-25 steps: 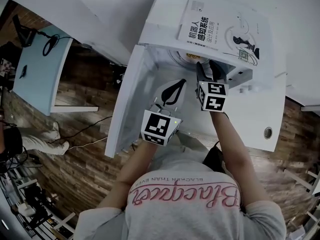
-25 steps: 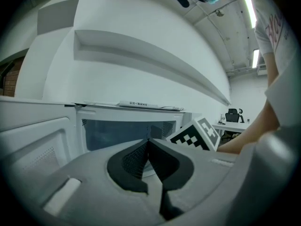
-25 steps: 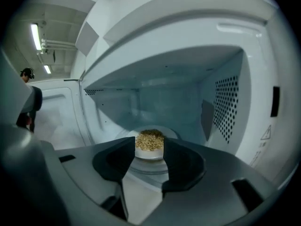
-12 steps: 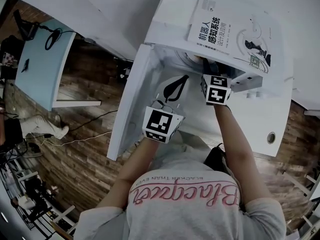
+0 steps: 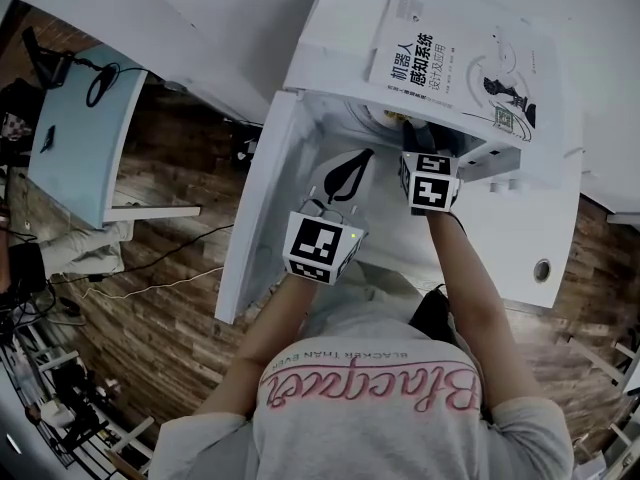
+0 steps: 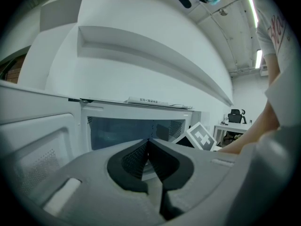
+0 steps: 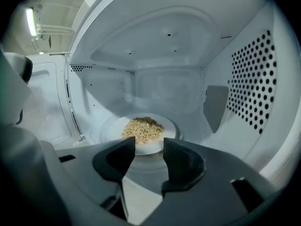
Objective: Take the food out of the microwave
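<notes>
**Right claw inside the microwave**

Our right claw has its 2 jaws apart and holds nothing; just past its tips we see the food, a small heap of grains on a white plate inside the microwave; our left claw has its jaws pressed together, empty, outside near the open door; 1 book lies on top of the microwave.
</notes>
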`<state>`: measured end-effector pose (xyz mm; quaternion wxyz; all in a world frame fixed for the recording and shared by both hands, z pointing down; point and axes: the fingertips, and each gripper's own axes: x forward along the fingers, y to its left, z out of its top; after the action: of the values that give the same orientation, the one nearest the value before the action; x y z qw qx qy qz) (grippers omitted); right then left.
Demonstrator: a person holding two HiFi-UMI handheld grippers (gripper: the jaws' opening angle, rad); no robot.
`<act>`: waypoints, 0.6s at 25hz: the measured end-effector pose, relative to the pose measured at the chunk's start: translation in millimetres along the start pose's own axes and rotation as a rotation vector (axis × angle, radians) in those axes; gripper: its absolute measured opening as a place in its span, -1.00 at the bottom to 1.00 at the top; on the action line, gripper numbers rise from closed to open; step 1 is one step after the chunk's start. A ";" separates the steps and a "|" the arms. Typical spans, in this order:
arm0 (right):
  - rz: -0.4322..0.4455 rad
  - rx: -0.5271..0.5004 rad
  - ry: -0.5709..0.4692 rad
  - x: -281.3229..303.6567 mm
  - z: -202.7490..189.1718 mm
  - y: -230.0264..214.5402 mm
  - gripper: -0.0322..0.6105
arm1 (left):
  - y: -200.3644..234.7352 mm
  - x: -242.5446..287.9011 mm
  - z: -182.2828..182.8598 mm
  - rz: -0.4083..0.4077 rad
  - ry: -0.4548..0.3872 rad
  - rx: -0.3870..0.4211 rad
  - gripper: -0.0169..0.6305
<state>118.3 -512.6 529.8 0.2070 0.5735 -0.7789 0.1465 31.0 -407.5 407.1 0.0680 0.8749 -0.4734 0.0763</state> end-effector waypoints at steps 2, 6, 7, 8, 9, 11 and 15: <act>-0.006 0.018 0.016 -4.8 -3.5 -1.7 -0.34 | -0.7 -0.6 1.1 -0.003 -0.002 0.000 -0.92; -0.012 0.049 0.050 -18.3 -11.9 0.3 -0.33 | -2.5 -2.1 2.9 -0.012 -0.006 0.002 -0.93; -0.014 0.062 0.059 -21.7 -14.3 0.2 -0.32 | -3.1 -2.5 3.2 -0.015 -0.007 0.002 -0.93; -0.017 0.077 0.067 -25.0 -16.9 -0.1 -0.31 | -4.1 -2.9 3.4 -0.018 -0.009 0.002 -0.93; -0.019 0.094 0.074 -28.2 -19.4 -0.6 -0.31 | -5.2 -3.3 3.6 -0.021 -0.010 0.002 -0.93; -0.023 0.129 0.080 -34.0 -23.9 -2.8 -0.29 | -8.0 -3.8 4.0 -0.028 -0.013 0.004 -0.93; -0.006 0.227 0.076 -39.6 -29.0 -4.9 -0.28 | -13.6 -4.7 3.5 -0.041 -0.013 0.009 -0.93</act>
<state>137.6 -467.6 535.6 0.1705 0.5895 -0.7473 0.2550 40.1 -397.0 402.0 0.0626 0.8853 -0.4553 0.0711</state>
